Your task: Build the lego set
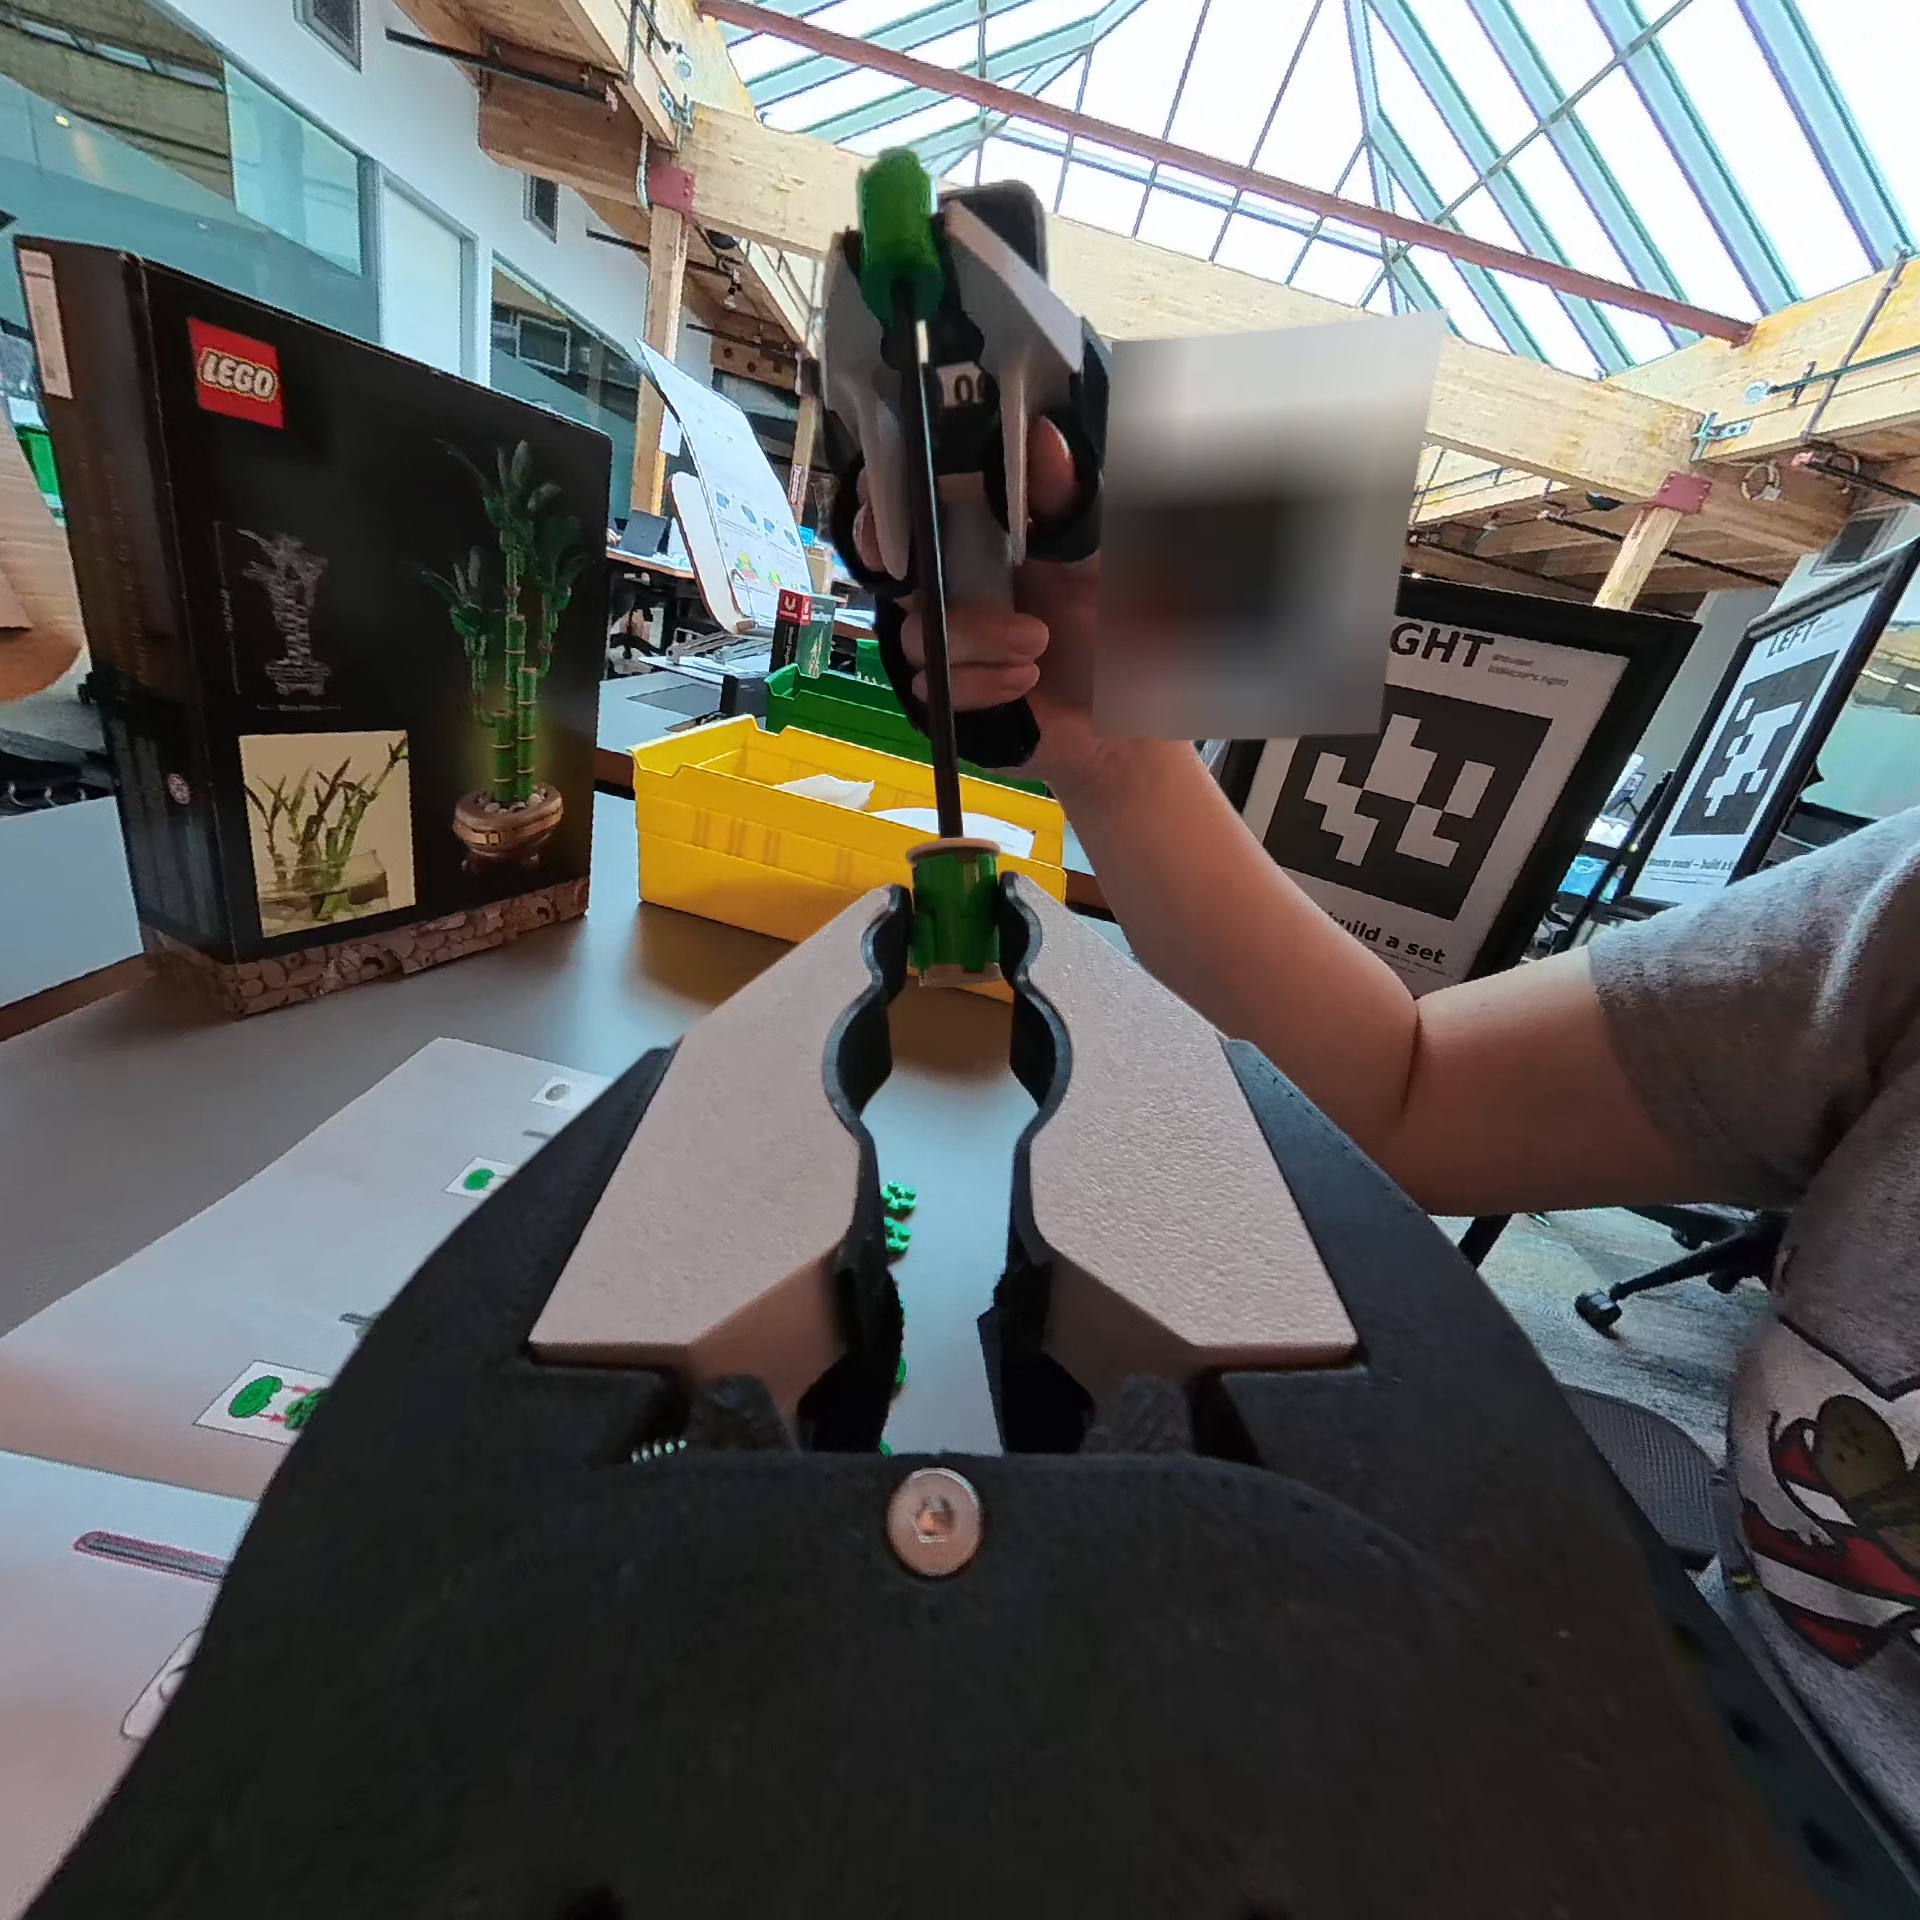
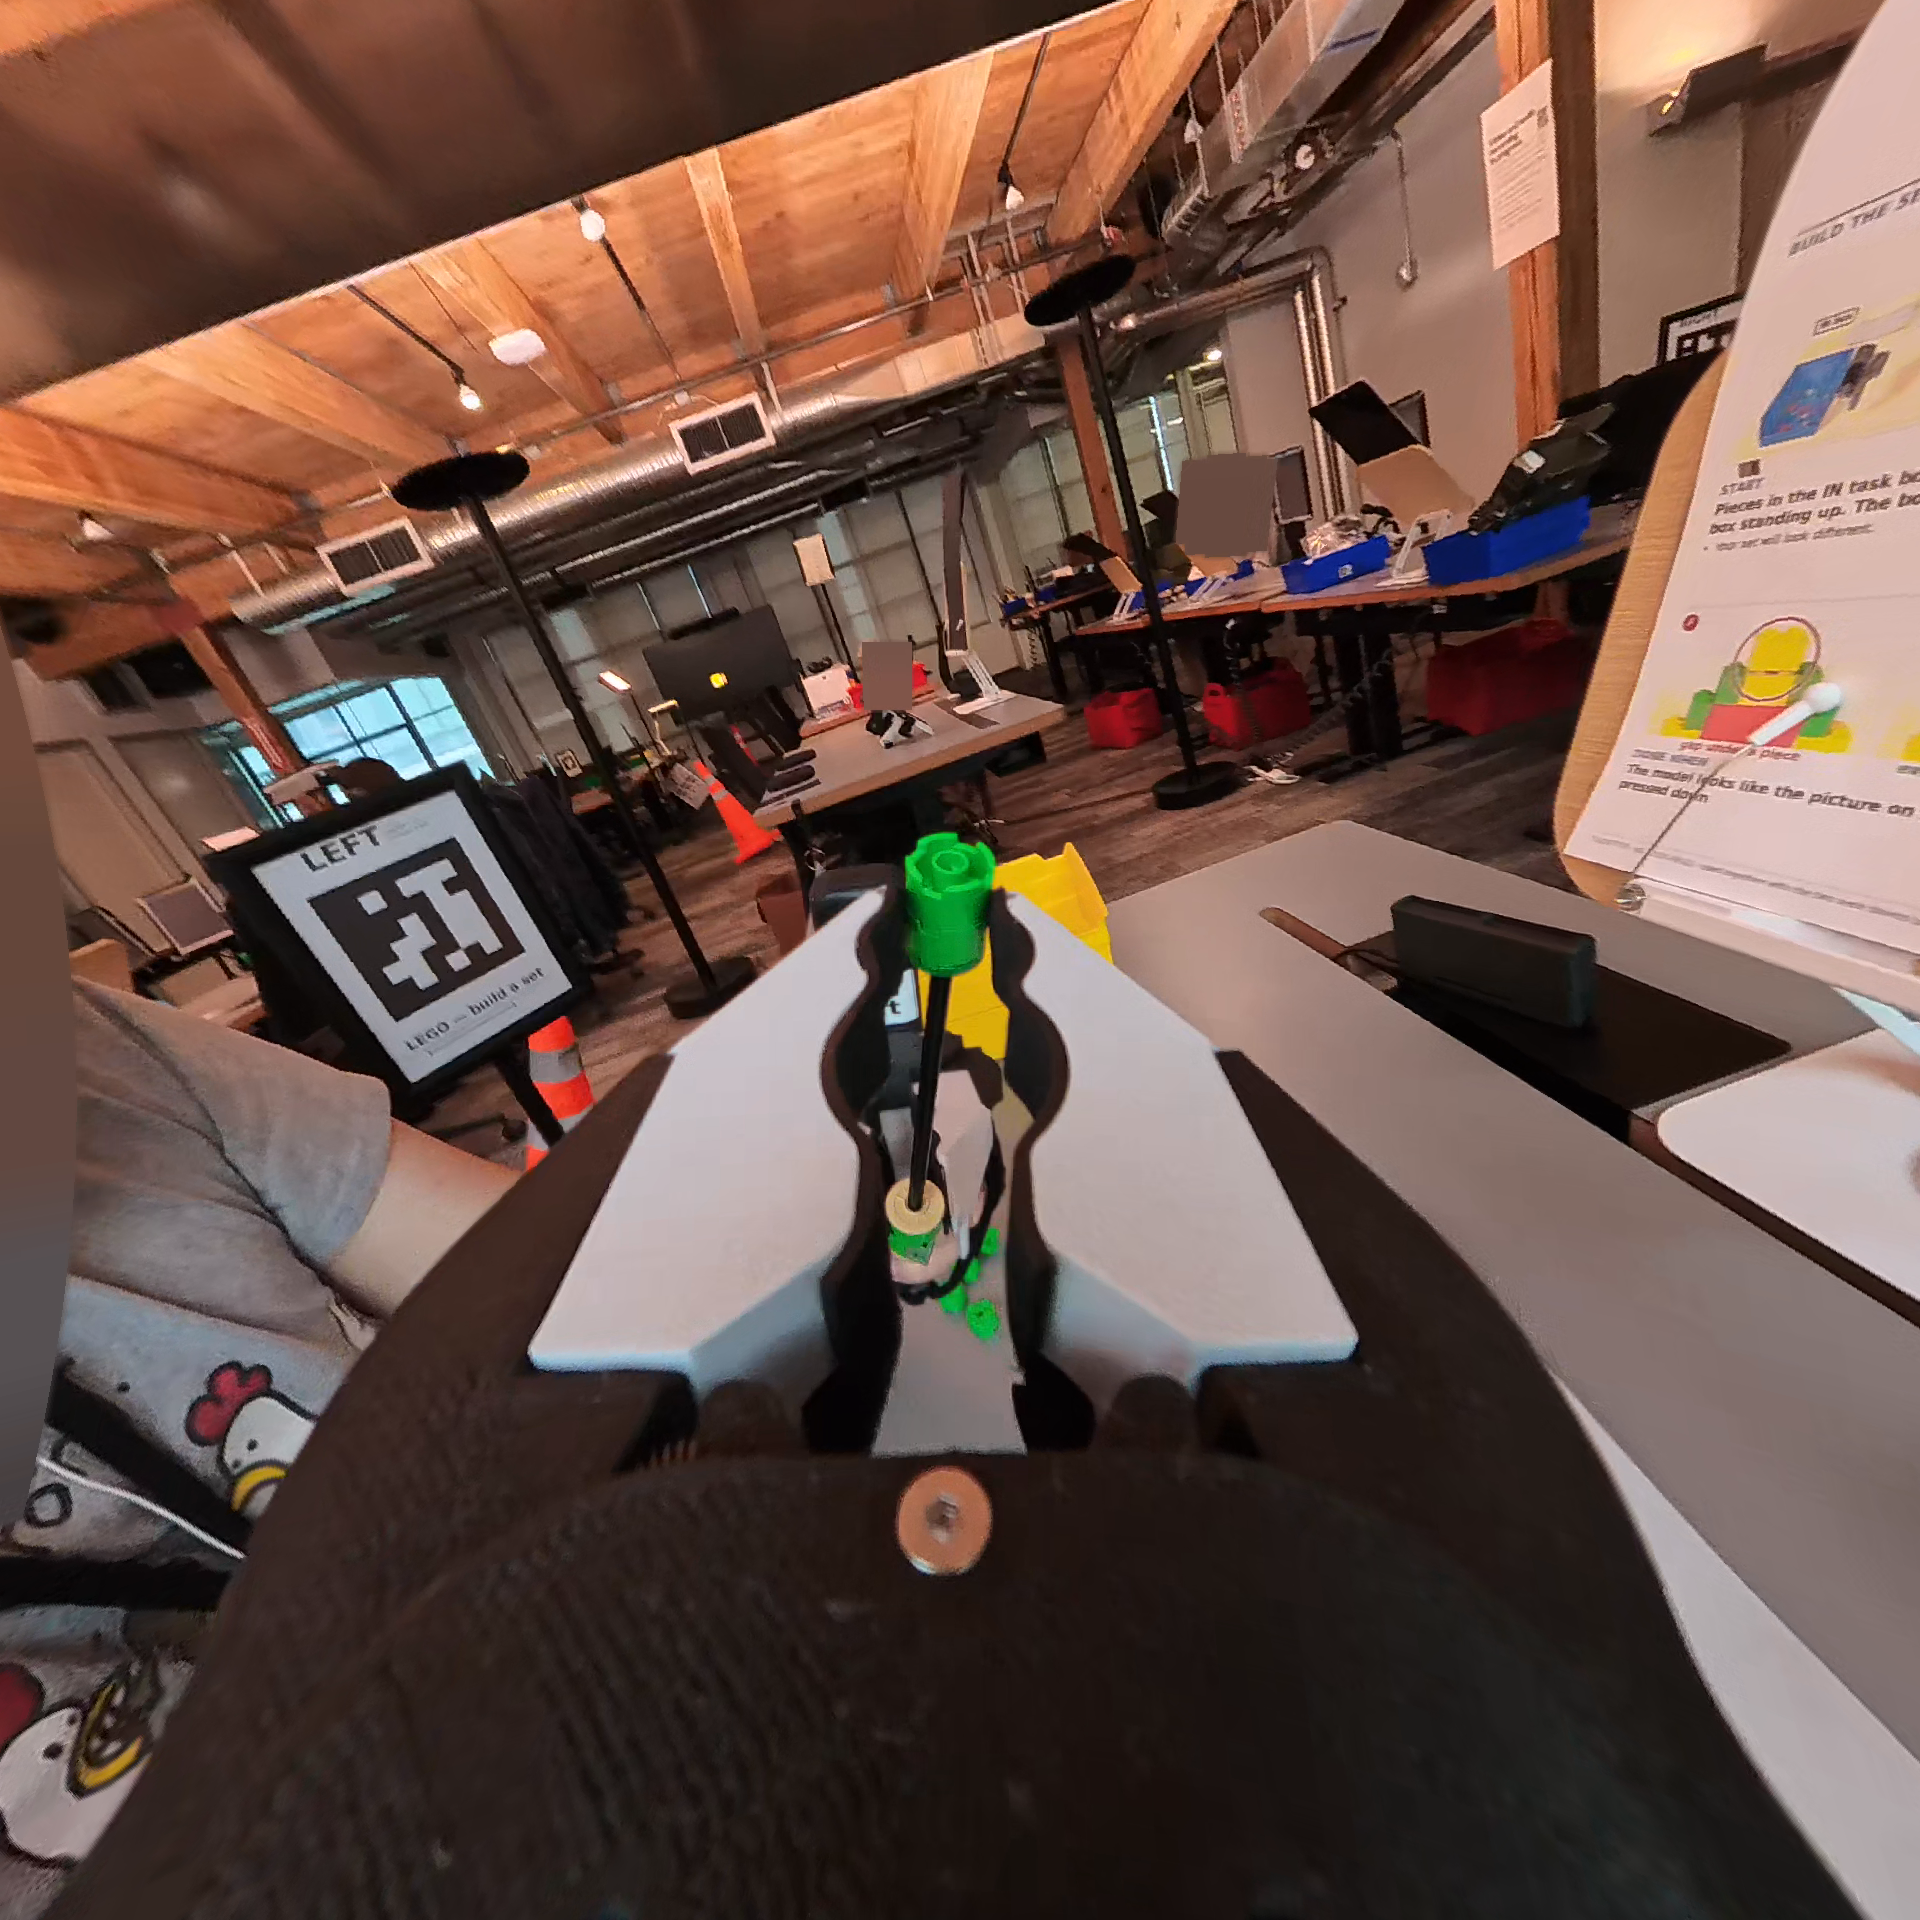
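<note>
My left gripper (image 1: 954, 920) is shut on a green round stalk piece (image 1: 954, 914) with tan rings at both ends. A thin black rod (image 1: 935, 582) rises out of its top. At the rod's upper end sits a green round brick (image 1: 894, 223), and my right gripper (image 2: 943, 914), held high above the table, is shut on that brick (image 2: 945, 904). In the right wrist view the rod (image 2: 928, 1091) runs down to the tan-topped stalk piece (image 2: 914, 1216) and the left gripper's fingertips. Small loose green pieces (image 1: 896, 1210) lie on the grey table (image 1: 135, 1122) below.
The black set box (image 1: 343, 623) stands at the left. A yellow bin (image 1: 790, 821) and a green bin (image 1: 831, 707) sit behind the stalk. Instruction sheets (image 1: 343, 1226) lie at the lower left. A person's arm (image 1: 1299, 997) reaches in from the right. Marker boards (image 1: 1423, 790) stand beyond the table. Tip to tip, the grippers are about 12 centimetres apart.
</note>
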Available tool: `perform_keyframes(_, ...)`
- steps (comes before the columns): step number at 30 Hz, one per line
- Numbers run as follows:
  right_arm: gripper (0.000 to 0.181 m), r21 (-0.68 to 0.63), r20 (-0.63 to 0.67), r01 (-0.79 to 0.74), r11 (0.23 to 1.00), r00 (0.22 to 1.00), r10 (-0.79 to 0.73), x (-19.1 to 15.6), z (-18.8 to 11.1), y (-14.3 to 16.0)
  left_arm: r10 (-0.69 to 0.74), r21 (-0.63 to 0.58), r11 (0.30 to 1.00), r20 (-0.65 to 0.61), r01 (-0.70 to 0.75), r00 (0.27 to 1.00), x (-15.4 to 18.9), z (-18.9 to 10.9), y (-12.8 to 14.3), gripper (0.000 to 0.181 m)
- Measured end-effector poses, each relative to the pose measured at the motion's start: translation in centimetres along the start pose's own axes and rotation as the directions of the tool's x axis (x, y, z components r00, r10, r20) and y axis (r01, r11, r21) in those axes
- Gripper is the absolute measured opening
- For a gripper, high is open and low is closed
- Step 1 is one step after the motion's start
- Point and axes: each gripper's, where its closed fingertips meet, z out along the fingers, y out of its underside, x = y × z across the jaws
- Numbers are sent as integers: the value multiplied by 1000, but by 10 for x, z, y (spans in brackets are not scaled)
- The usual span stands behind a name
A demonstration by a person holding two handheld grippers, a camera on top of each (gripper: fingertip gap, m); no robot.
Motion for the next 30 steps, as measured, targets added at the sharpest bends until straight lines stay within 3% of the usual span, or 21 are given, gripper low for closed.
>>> perform_keyframes(8,14,-39,-31,63,997,997,-65,-2,0,3,-19,-26,1000,-24,18,1000,2,-1,2,14)
perform_keyframes(16,14,-67,134,148,987,981,-138,-30,-4,8,-116,-87,991,-212,100,970,27,3,11,14)
perform_keyframes(21,14,-117,82,-45,992,995,54,-11,-3,16,-193,-146,976,-262,159,946,34,6,19,14)
perform_keyframes(25,14,-106,16,-151,983,988,154,8,-5,19,-254,-136,964,-216,228,943,22,5,18,14)
perform_keyframes(30,14,-97,14,-107,989,994,109,7,-13,15,-316,-84,949,-226,305,921,15,-2,5,13)
